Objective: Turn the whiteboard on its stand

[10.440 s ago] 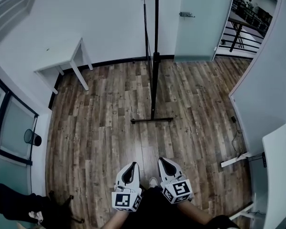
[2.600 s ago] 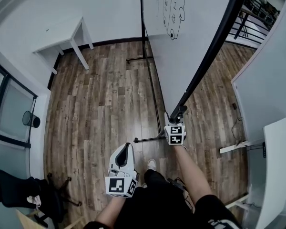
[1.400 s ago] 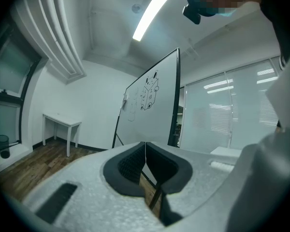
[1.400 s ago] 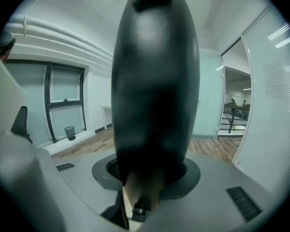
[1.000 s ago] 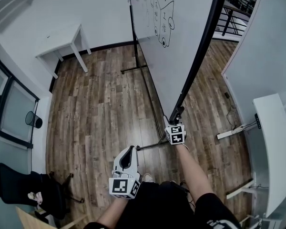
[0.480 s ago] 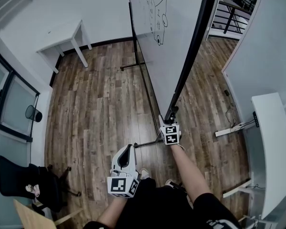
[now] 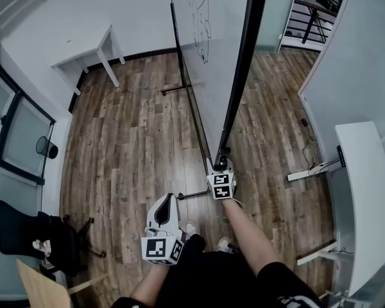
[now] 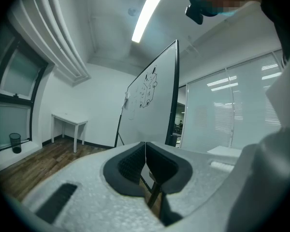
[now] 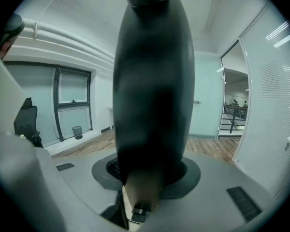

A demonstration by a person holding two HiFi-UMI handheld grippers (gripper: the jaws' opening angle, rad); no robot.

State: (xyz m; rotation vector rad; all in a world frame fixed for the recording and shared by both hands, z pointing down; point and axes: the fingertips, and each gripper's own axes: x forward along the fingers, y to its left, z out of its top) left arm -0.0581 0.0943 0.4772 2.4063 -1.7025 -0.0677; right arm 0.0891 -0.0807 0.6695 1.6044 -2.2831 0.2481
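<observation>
At centre floor, whiteboard point(image 7: 202, 50) stands nearly edge-on. Its black frame edge point(image 7: 239, 76) runs from 12 o'clock down to the right tongs point(image 7: 221, 167), which pinch it low down. Left tongs point(image 7: 167, 204) at 6 o'clock, pressed together, empty. Wide bare plank floor point(image 7: 128, 146) from 8 to 10 o'clock. Tighter at 3 o'clock: partition wall point(image 7: 346, 76) and white desk point(image 7: 366, 197) near. Small desk point(image 7: 83, 47) at 11. Bin point(image 7: 46, 147) at 9 o'clock, contents unreadable.
</observation>
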